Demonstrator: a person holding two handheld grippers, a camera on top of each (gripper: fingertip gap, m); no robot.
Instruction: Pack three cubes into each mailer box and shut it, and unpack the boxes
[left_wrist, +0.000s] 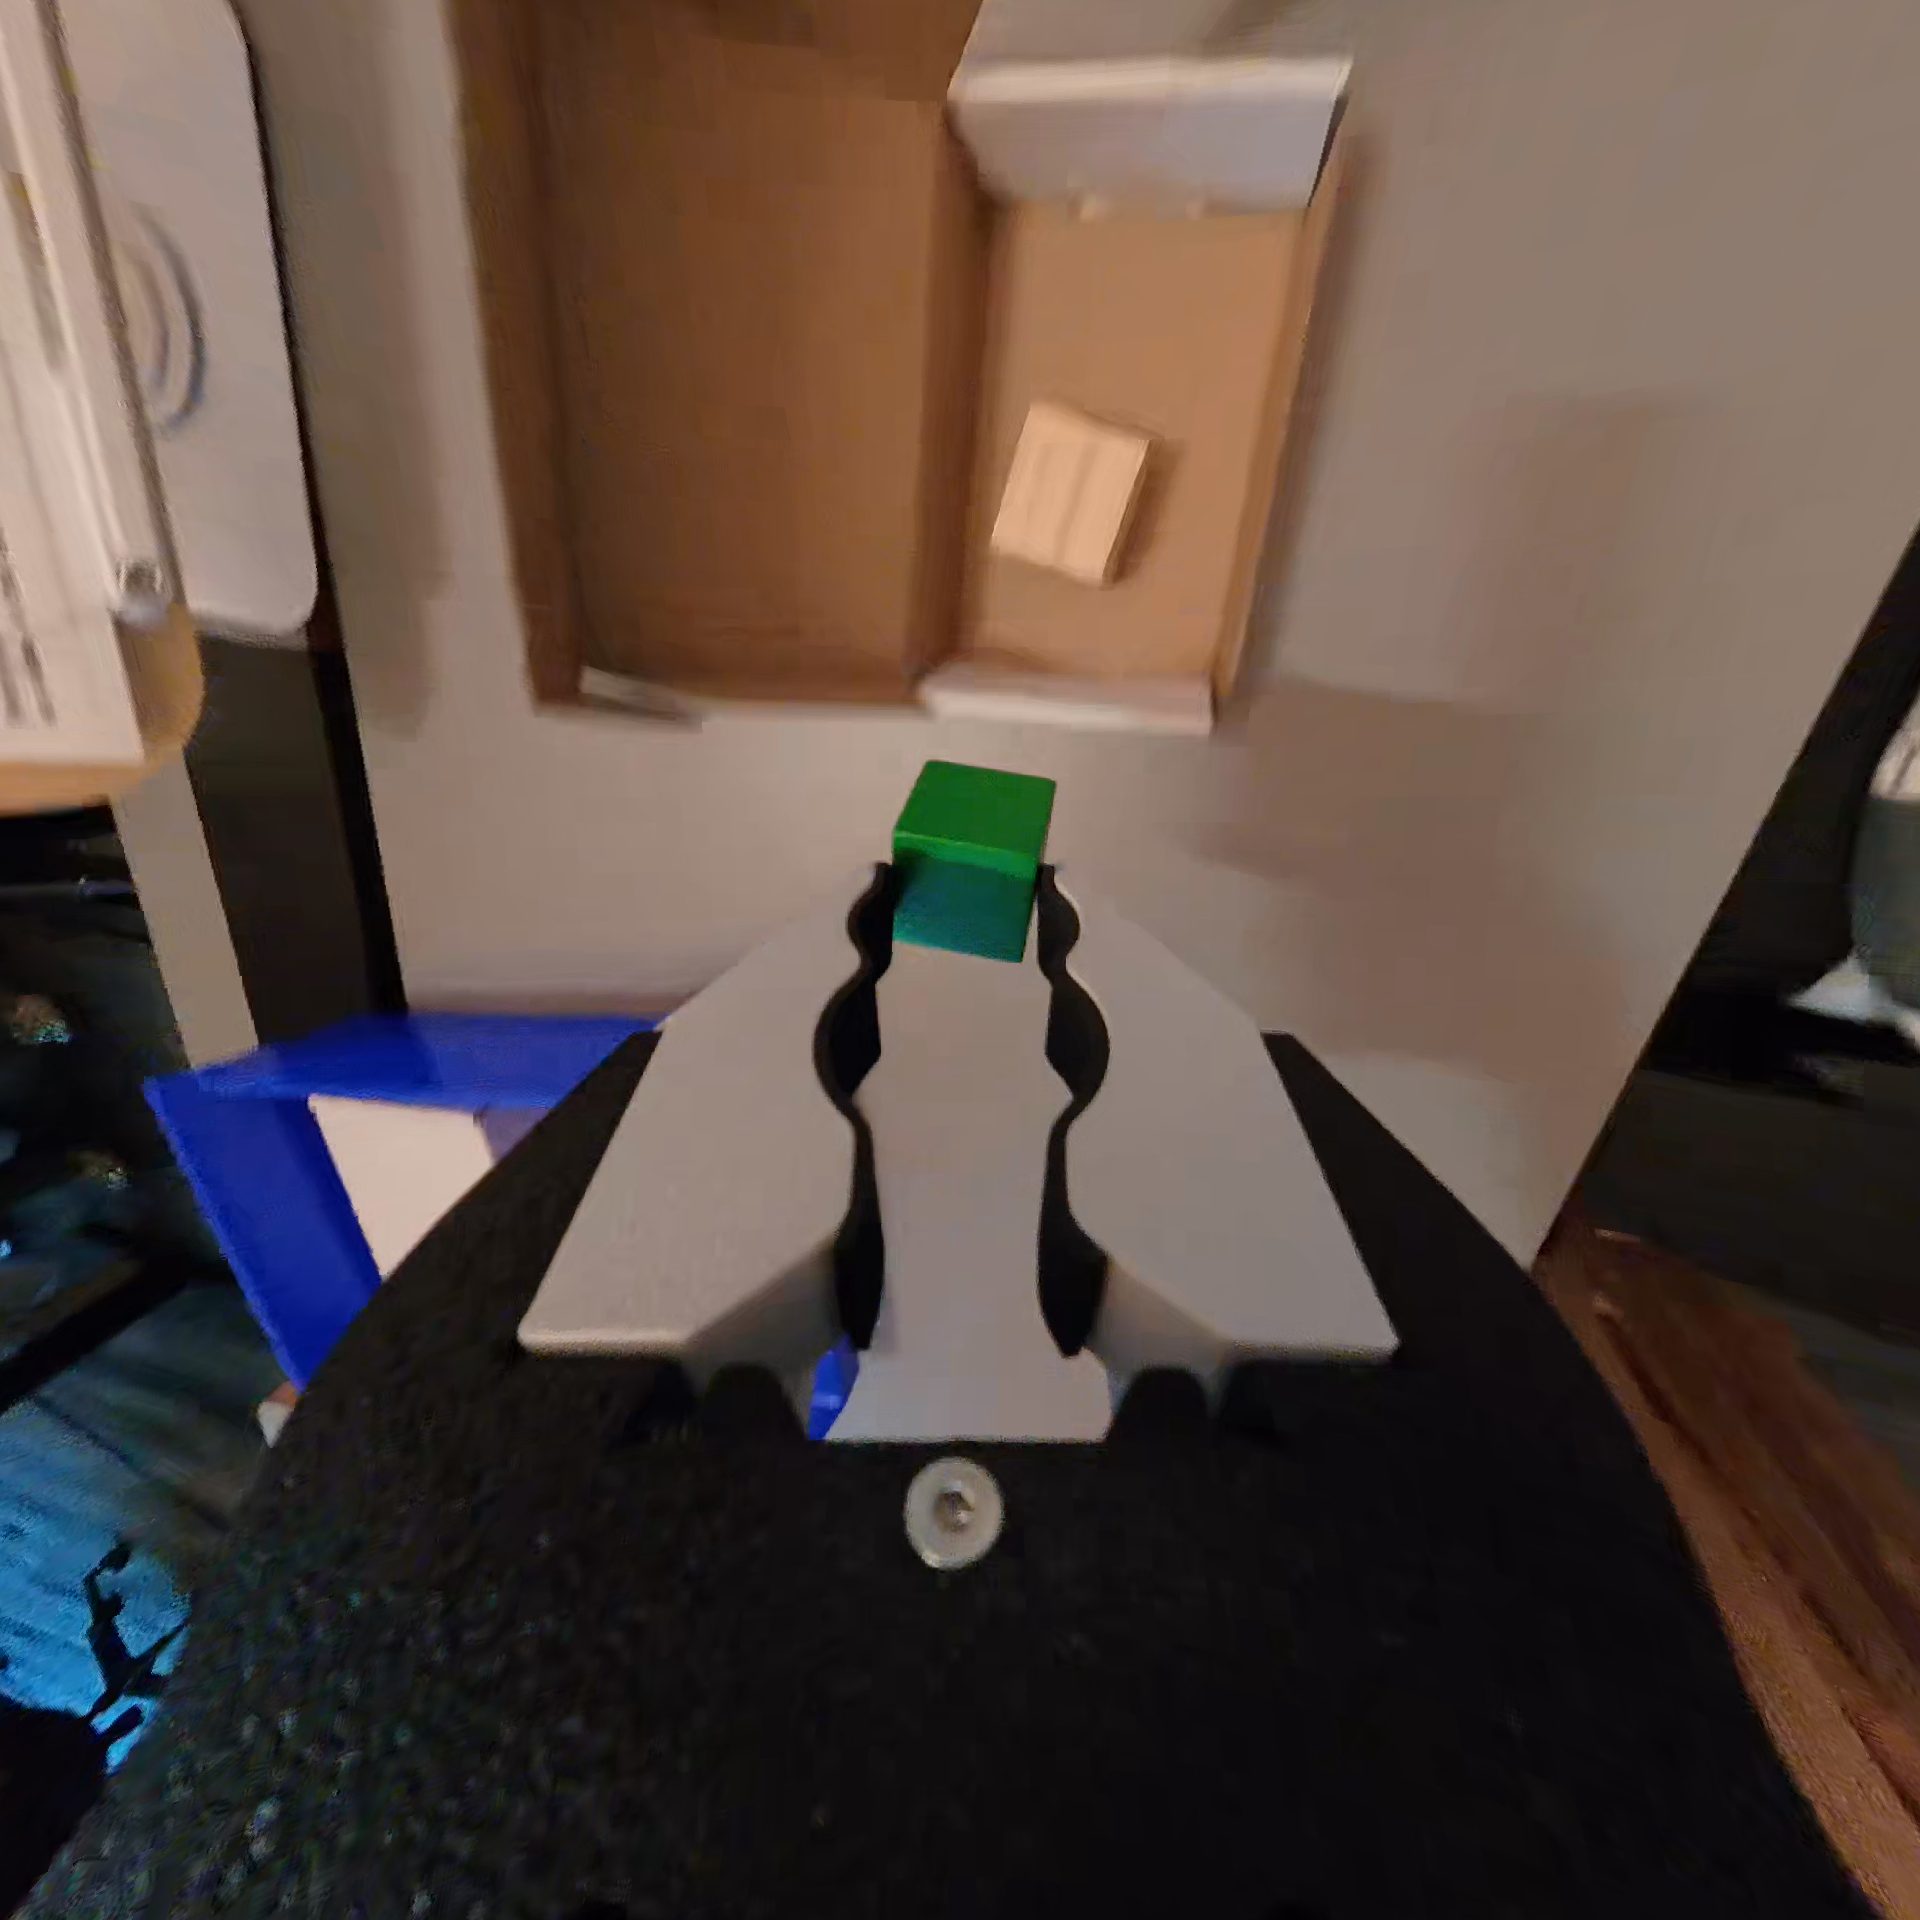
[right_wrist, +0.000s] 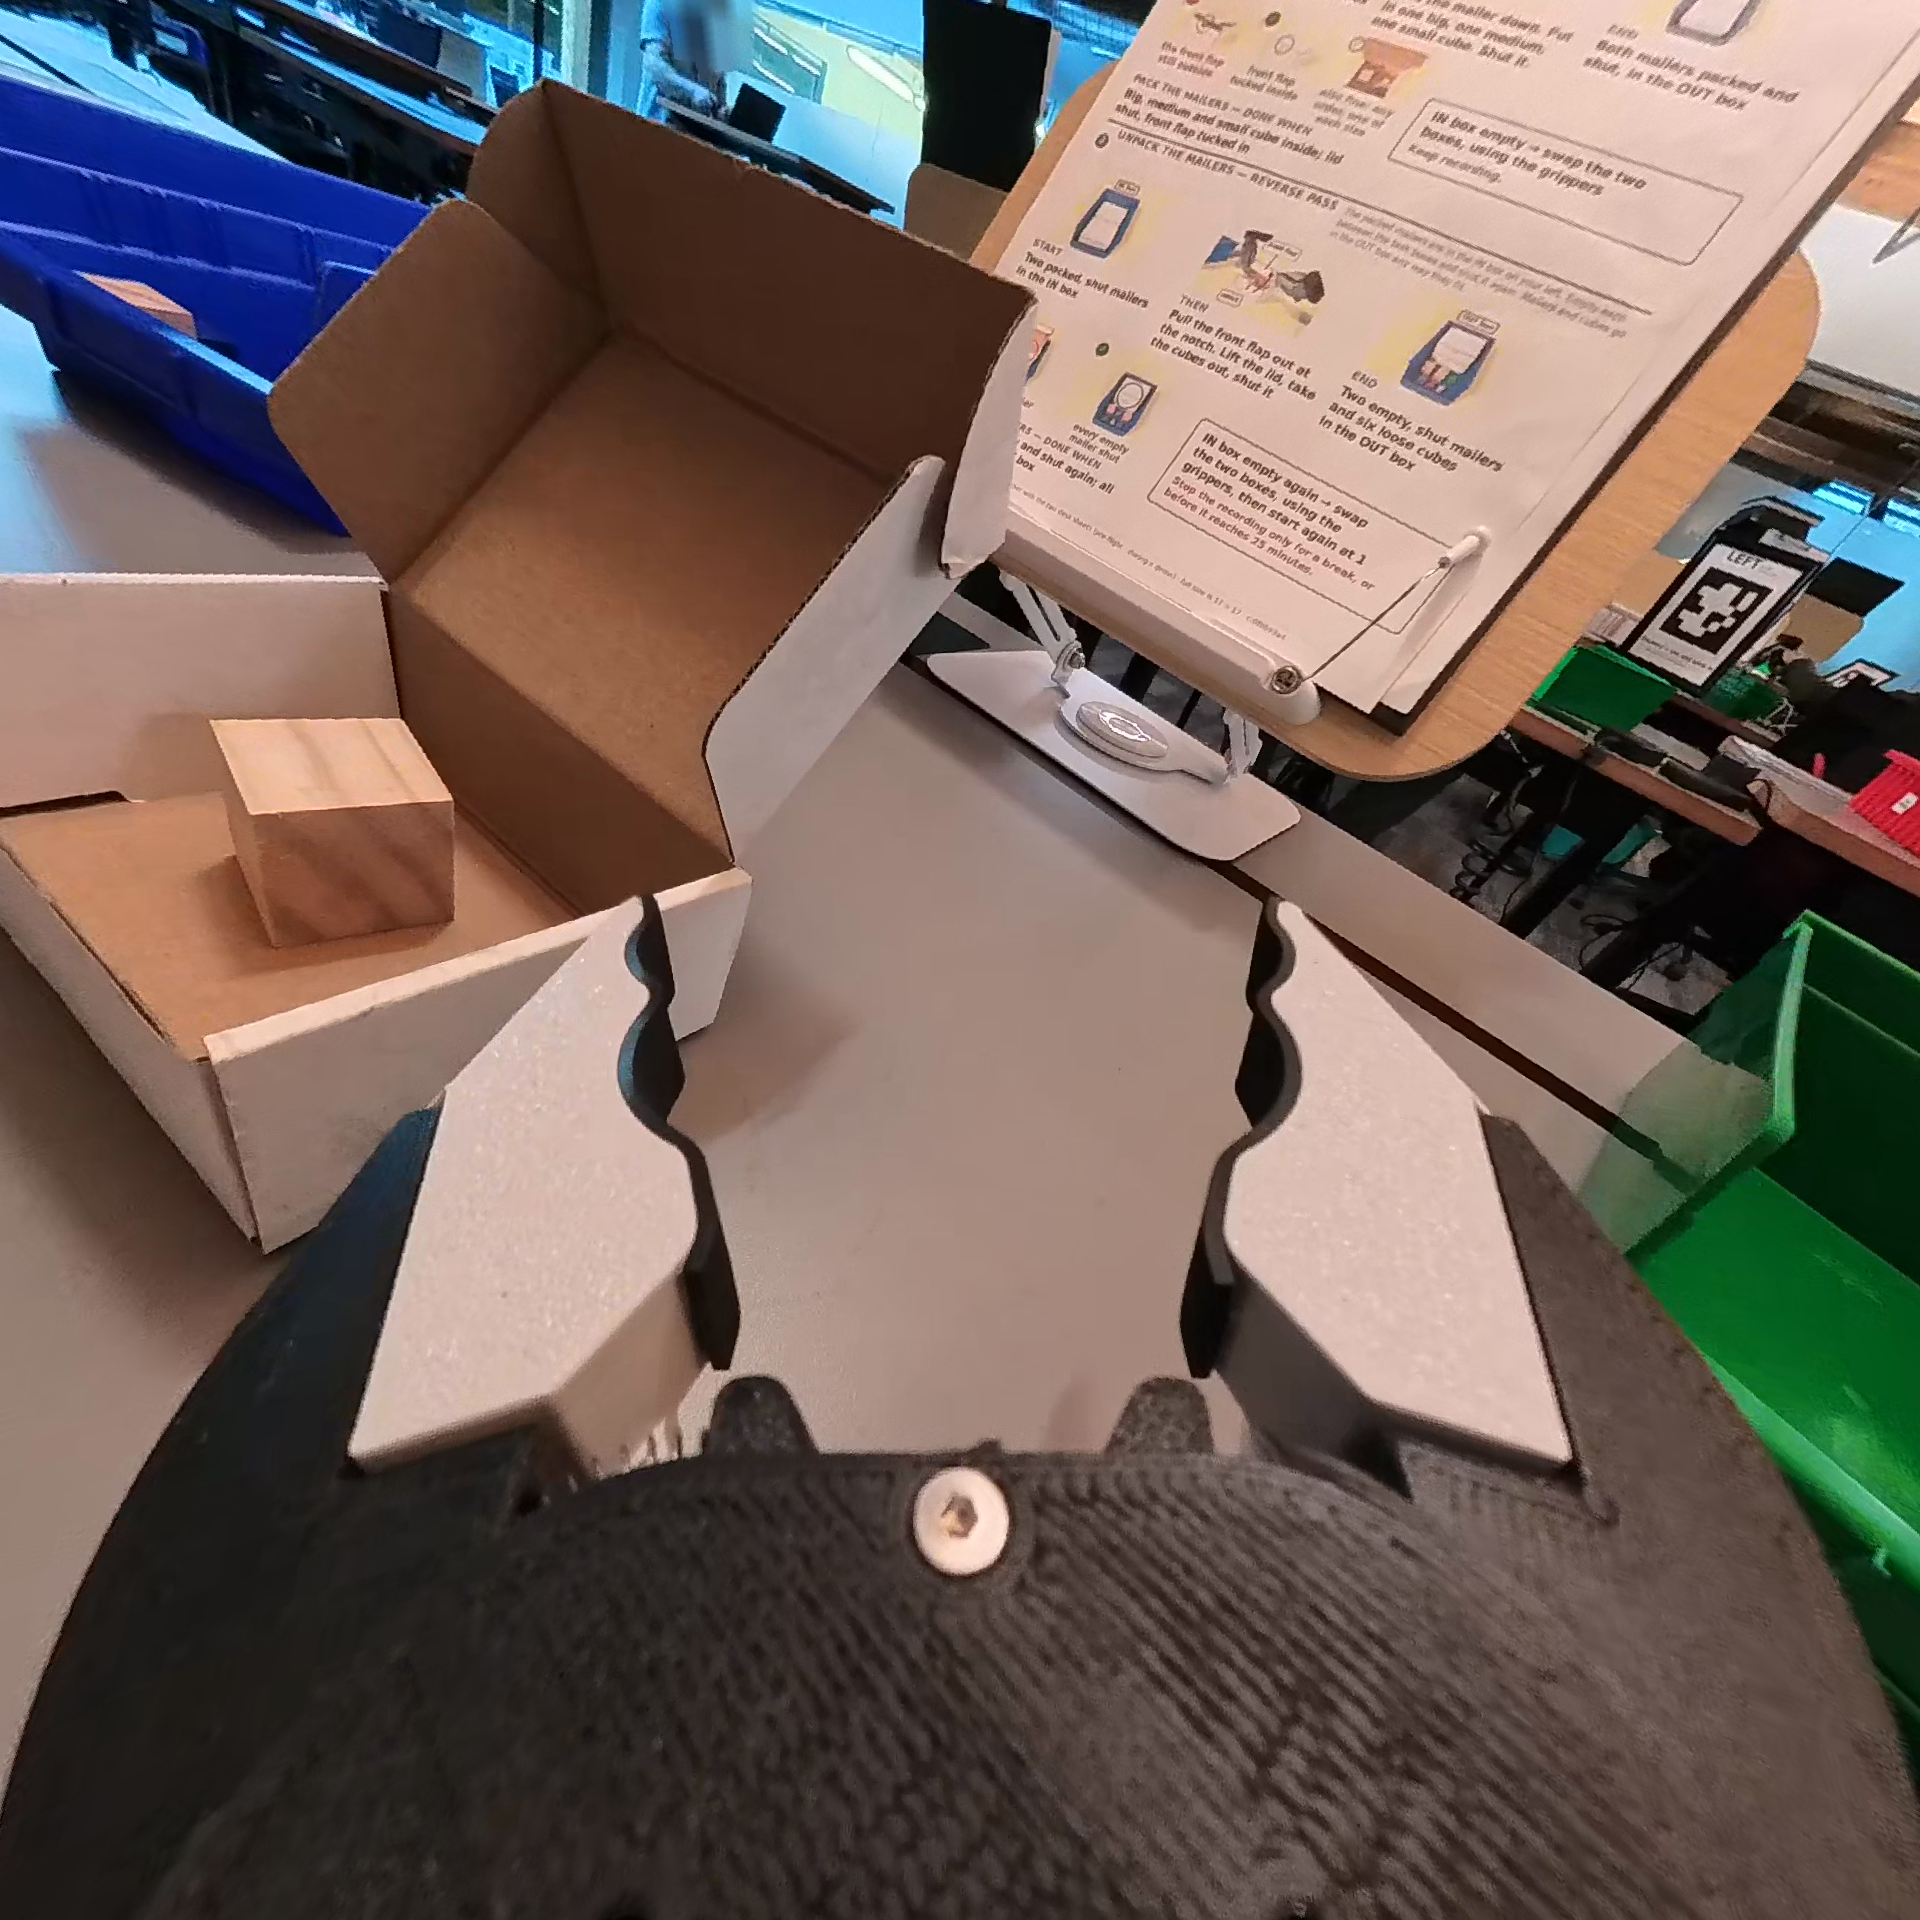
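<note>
Here, the left gripper (left_wrist: 966, 883) clamped a green cube (left_wrist: 971, 857) at frame centre; the right gripper (right_wrist: 956, 935) stood released beside the open mailer box (right_wrist: 312, 1091).

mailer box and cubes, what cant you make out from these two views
- Mailer box: left part cut off by the right wrist view's edge; more cubes there would be unseen.
- Wooden cube: smeared by motion blur in the left wrist view.
- Green cube: underside hidden; left gripper fingers cover its sides.
</note>
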